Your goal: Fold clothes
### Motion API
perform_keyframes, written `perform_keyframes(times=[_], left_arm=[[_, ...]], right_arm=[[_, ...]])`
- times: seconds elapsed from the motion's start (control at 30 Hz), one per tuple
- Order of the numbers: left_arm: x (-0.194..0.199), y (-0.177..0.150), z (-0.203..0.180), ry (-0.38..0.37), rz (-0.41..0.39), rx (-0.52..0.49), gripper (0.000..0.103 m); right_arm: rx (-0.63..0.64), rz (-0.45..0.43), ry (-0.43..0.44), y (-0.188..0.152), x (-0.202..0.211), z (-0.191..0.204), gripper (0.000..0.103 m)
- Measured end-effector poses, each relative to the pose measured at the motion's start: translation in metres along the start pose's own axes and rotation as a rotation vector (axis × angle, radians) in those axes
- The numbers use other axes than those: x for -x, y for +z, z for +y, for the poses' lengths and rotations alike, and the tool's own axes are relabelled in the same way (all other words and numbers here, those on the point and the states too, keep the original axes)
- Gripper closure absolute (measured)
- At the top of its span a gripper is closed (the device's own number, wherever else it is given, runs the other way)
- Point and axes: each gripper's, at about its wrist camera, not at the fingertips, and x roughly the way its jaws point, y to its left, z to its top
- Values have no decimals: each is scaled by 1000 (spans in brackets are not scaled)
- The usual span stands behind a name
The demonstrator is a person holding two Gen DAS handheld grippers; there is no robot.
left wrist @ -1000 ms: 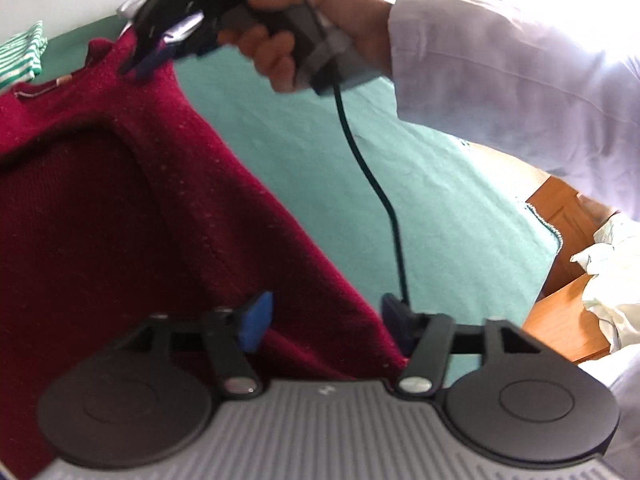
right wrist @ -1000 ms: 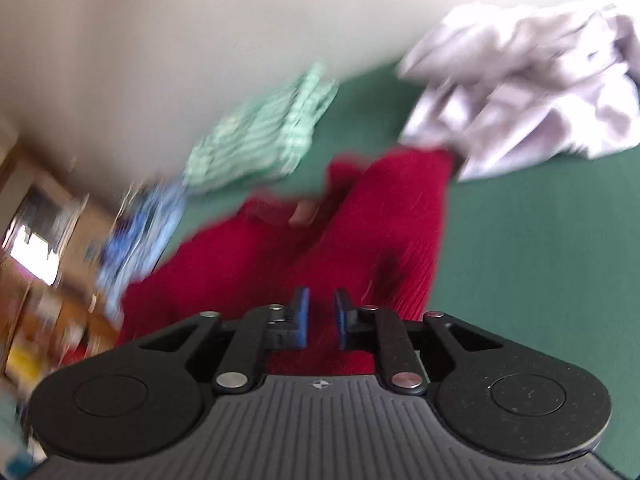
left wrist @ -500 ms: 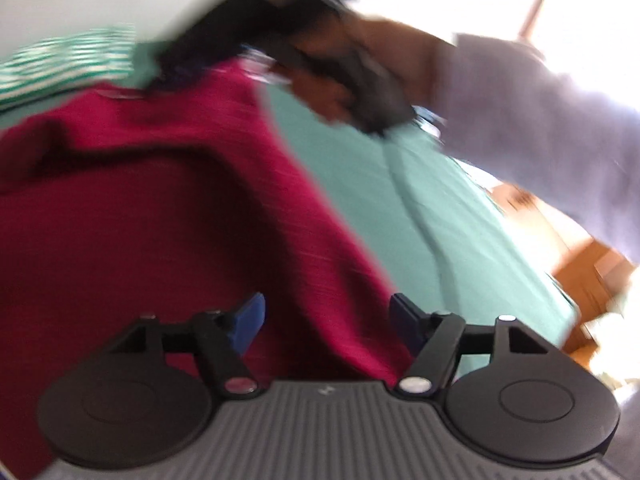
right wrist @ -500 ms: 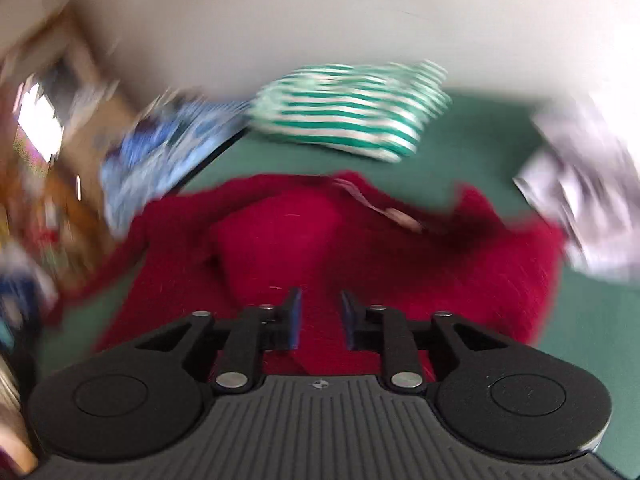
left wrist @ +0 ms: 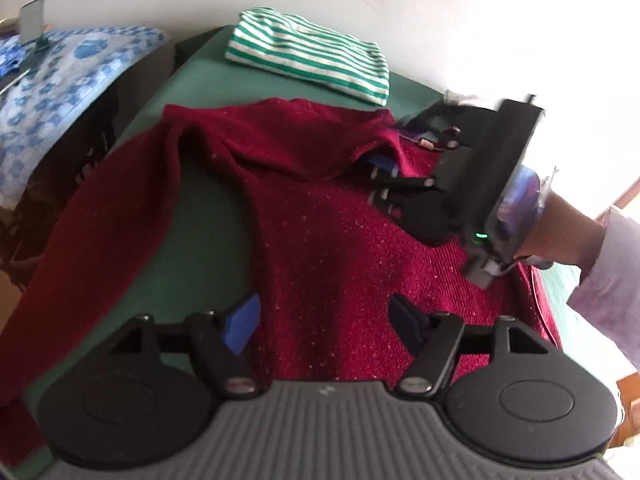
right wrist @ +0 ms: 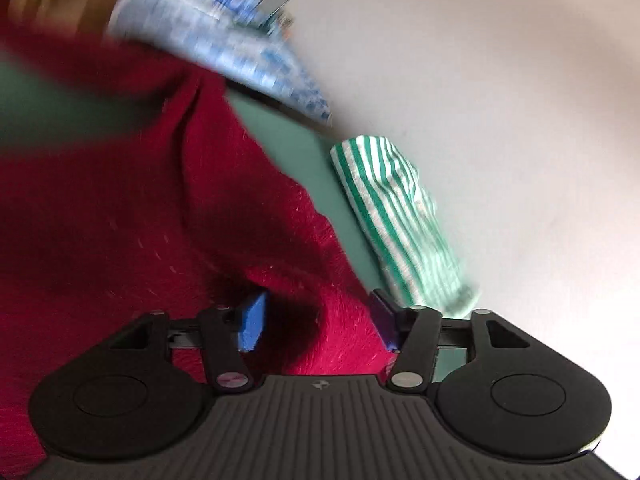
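The red sweater (left wrist: 320,216) lies spread on the green table (left wrist: 200,240). Right gripper (left wrist: 384,168) at two o'clock is opening, cloth between its jaws; left gripper (left wrist: 320,320) hangs released — sleeve fold next, needing a fresh grasp.

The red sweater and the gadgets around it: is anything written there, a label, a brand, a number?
No readable text in either view.
Red sweater: a small tag at the neck, too small to read.
Left gripper: a tiny pale mark on the grey body, not legible.
Right gripper: a small round emblem on its body, no letters discernible.
Striped shirt: no print visible.
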Motion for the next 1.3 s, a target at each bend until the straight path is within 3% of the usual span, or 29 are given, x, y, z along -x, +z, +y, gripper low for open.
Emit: perform_keyframes(times=[0.03, 0.17, 0.37, 0.47, 0.5, 0.53, 0.57, 0.67, 0.87, 1.03, 1.1, 1.17, 1.2, 1.27, 1.3], left_arm=[[-2, 3, -4, -6, 0, -1, 30], [-11, 12, 14, -112, 22, 82, 26], [-56, 40, 2, -177, 97, 153, 22], [-77, 54, -3, -91, 102, 121, 22], [-81, 57, -3, -71, 96, 108, 22], [-84, 62, 0, -51, 92, 105, 22], [-87, 66, 3, -31, 88, 102, 19], [-97, 77, 12, 21, 89, 91, 12], [-112, 83, 2, 103, 100, -12, 5], [-123, 72, -20, 216, 41, -85, 3], [-122, 68, -29, 245, 5, -132, 18], [-119, 69, -33, 237, -17, -163, 57], [-117, 71, -34, 223, -18, -170, 63], [-115, 74, -32, 228, -23, -180, 87], [-113, 75, -31, 220, -30, -181, 90]], right_arm=[[-13, 35, 5, 1, -4, -3, 95], [-256, 13, 44, -9, 29, -44, 97], [-257, 135, 89, -42, 68, -35, 96], [-262, 168, 75, -53, 76, -23, 90], [-276, 175, 62, -53, 80, -22, 85], [-306, 176, 54, -54, 88, -24, 74], [-352, 163, 46, -55, 99, -28, 65], [-528, 151, 56, -54, 129, -32, 58], [-813, 324, 120, -63, 152, 2, 65], [-978, 331, 46, -69, 166, 26, 63], [-1057, 316, 28, -75, 166, 27, 59], [-1113, 291, 16, -81, 166, 29, 55], [-1104, 277, 10, -82, 167, 31, 55], [-1065, 248, -25, -82, 170, 43, 50], [-1060, 241, -47, -82, 167, 44, 47]])
